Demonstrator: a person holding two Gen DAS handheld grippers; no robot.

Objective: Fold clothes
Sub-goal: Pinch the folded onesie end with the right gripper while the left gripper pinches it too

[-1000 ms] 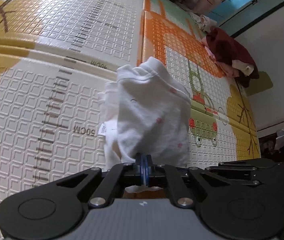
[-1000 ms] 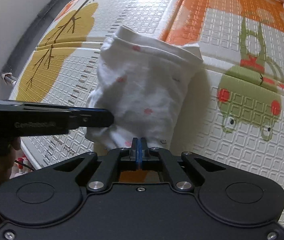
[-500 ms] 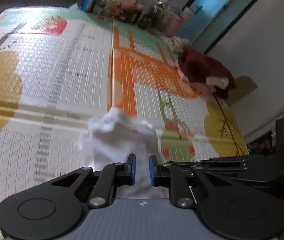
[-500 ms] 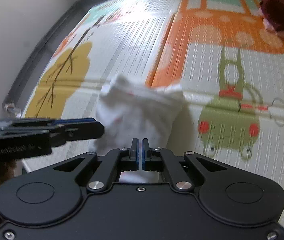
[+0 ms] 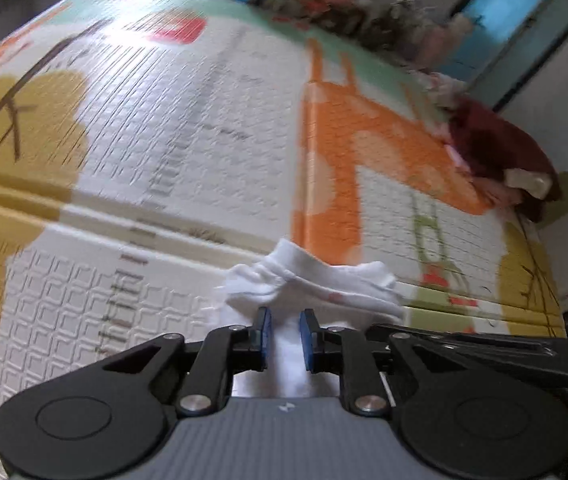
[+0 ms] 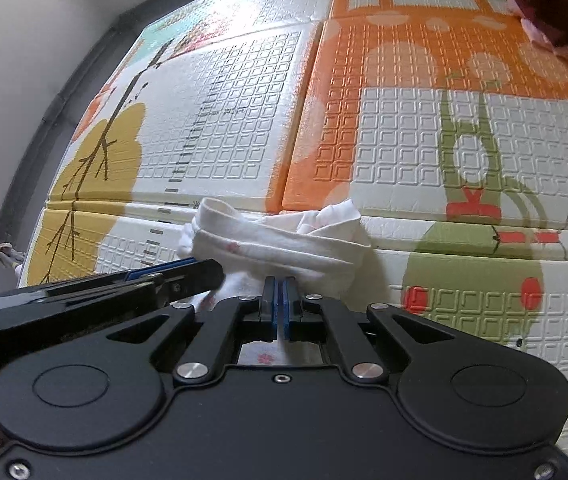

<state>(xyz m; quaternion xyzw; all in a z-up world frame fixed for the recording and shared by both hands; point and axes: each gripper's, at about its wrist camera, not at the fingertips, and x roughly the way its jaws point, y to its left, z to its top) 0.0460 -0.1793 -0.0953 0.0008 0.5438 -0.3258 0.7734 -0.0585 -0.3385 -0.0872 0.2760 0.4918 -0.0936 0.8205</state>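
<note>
- Your right gripper (image 6: 282, 307): jaws pinched together on the near edge of the white garment (image 6: 279, 246), cloth showing below the pads.
- Your left gripper (image 5: 284, 334): jaws have just been opening, now a narrow gap; cloth lies between the pads, not pinched.
- Garment sits directly ahead of both, left gripper on its left side, long axis running left-right across the mat (image 6: 424, 184).
- It's bunched, white with small red marks, lying near the mat's near edge.
- Far right edge: dark red clothes pile (image 5: 500, 148), well apart.
</note>
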